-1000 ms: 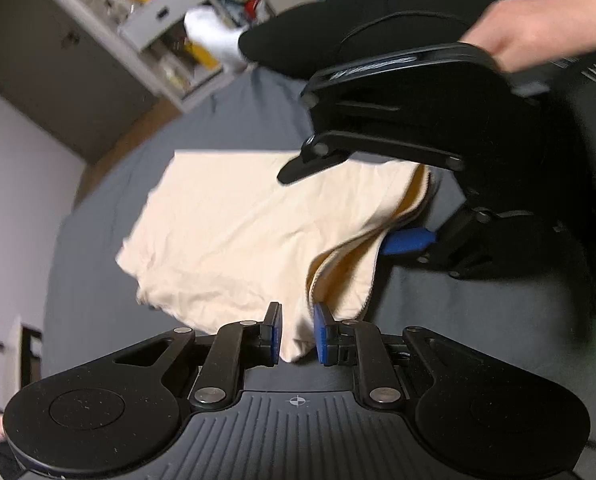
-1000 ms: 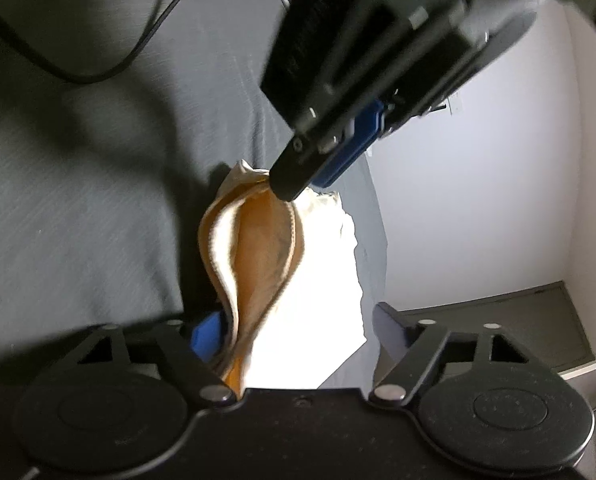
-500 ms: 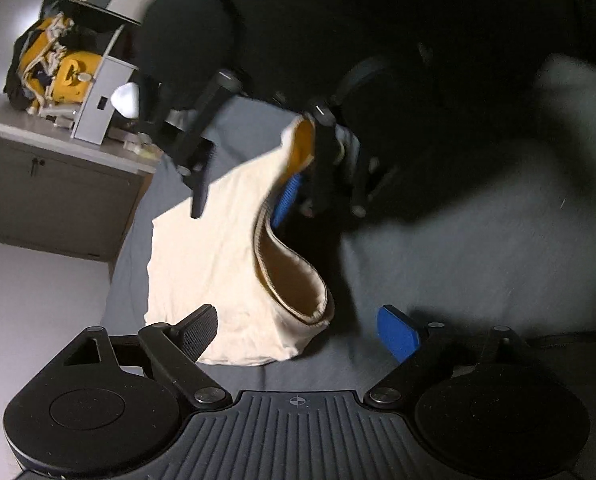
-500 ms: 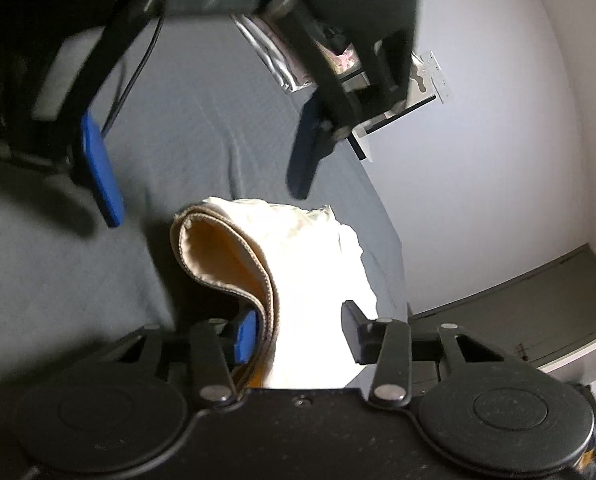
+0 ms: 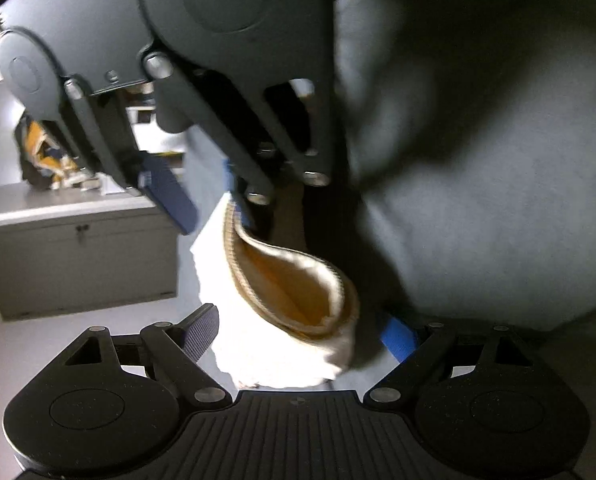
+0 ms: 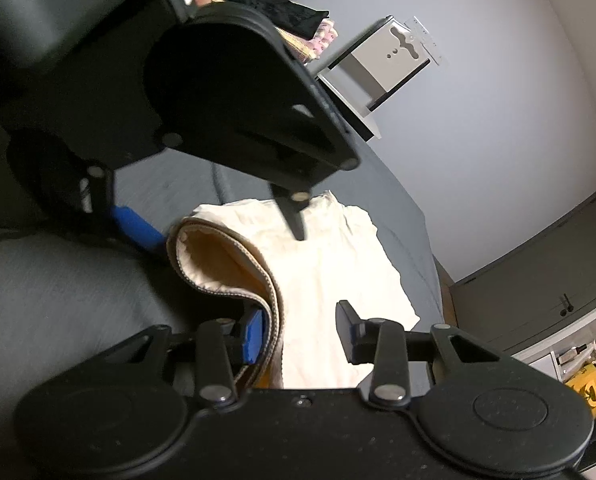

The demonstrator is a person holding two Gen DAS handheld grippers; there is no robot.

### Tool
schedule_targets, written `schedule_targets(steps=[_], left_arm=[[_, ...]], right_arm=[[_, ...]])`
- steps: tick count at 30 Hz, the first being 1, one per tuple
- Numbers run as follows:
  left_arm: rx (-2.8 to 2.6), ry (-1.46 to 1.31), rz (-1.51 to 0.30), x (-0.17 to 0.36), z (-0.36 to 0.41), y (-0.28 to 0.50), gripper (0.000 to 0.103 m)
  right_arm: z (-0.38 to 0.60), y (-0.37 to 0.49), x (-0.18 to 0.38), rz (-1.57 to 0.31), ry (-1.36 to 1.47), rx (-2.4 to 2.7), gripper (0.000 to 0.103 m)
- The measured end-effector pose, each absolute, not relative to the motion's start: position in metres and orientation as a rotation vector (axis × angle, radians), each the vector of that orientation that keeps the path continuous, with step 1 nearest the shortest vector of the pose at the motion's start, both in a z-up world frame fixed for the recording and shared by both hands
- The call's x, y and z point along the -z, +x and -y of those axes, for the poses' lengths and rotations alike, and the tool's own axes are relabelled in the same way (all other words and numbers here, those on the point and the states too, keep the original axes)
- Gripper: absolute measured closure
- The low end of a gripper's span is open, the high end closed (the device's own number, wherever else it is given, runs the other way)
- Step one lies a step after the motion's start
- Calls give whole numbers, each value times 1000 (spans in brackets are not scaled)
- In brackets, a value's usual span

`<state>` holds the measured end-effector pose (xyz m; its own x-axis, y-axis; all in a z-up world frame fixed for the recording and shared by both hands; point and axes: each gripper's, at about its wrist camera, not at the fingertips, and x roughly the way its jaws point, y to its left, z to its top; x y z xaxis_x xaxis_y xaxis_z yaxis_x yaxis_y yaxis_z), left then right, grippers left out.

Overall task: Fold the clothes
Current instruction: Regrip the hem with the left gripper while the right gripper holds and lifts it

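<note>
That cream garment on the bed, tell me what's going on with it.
A person is working on the cream garment with two handheld grippers on a grey bedsheet. Both grippers are open. The right gripper has the stitched waistband against its blue pad, with its jaws spread. The left gripper is open around the other end of the band, which bulges open in a loop. Nothing is clamped, and the garment lies mostly flat behind the band.

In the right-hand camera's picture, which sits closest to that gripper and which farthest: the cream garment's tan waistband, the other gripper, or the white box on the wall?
1. The tan waistband, lower left, looping against the right gripper's left finger.
2. The left gripper, above, hovering open over the cream garment.
3. The white box, upper right, beyond the bed.
</note>
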<state>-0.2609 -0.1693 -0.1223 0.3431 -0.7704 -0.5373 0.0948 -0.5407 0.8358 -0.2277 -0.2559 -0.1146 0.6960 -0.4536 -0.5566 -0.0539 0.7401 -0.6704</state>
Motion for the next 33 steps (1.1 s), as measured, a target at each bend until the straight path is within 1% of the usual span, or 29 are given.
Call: schedule_targets(steps=[1, 2, 4, 6, 8, 10, 11, 12, 14, 15, 18, 20, 23, 24, 25, 29, 33], left_arm=[[1310, 1748, 576, 120, 172, -262, 18], [1313, 1723, 556, 118, 175, -264, 29], [1317, 1675, 519, 113, 179, -267, 38], [1311, 1644, 520, 109, 180, -269, 41], [1304, 1630, 513, 105, 181, -270, 48], [1316, 1618, 494, 99, 180, -270, 52], [1323, 1614, 485, 96, 180, -270, 57], [1330, 1609, 476, 94, 180, -270, 59], [1349, 1596, 437, 88, 181, -269, 71], [1358, 1588, 411, 85, 182, -268, 73], [1370, 1564, 351, 80, 185, -263, 85], [1377, 1509, 281, 75, 186, -256, 87], [1375, 1441, 200, 68, 191, -243, 88], [1374, 1425, 180, 66, 194, -240, 88], [1375, 1417, 168, 65, 194, -239, 88], [1385, 1359, 111, 57, 199, -230, 88], [1398, 1304, 59, 54, 203, -215, 88]], right_arm=[[257, -227, 115, -783, -718, 244, 66], [258, -226, 116, -784, -719, 244, 66], [259, -225, 118, -784, -720, 246, 66], [262, -224, 120, -787, -722, 248, 66], [263, -223, 122, -790, -728, 248, 66], [264, -222, 126, -791, -735, 244, 66], [264, -222, 127, -791, -742, 242, 66], [264, -221, 129, -791, -752, 240, 66], [264, -221, 134, -792, -772, 233, 66], [264, -220, 136, -794, -781, 230, 65], [264, -218, 145, -806, -814, 219, 61], [263, -216, 153, -822, -845, 208, 50], [262, -215, 165, -855, -899, 187, 47], [262, -215, 169, -868, -923, 181, 45], [262, -216, 174, -879, -954, 178, 41], [263, -221, 193, -905, -1077, 177, 38], [271, -220, 207, -906, -1157, 227, 38]])
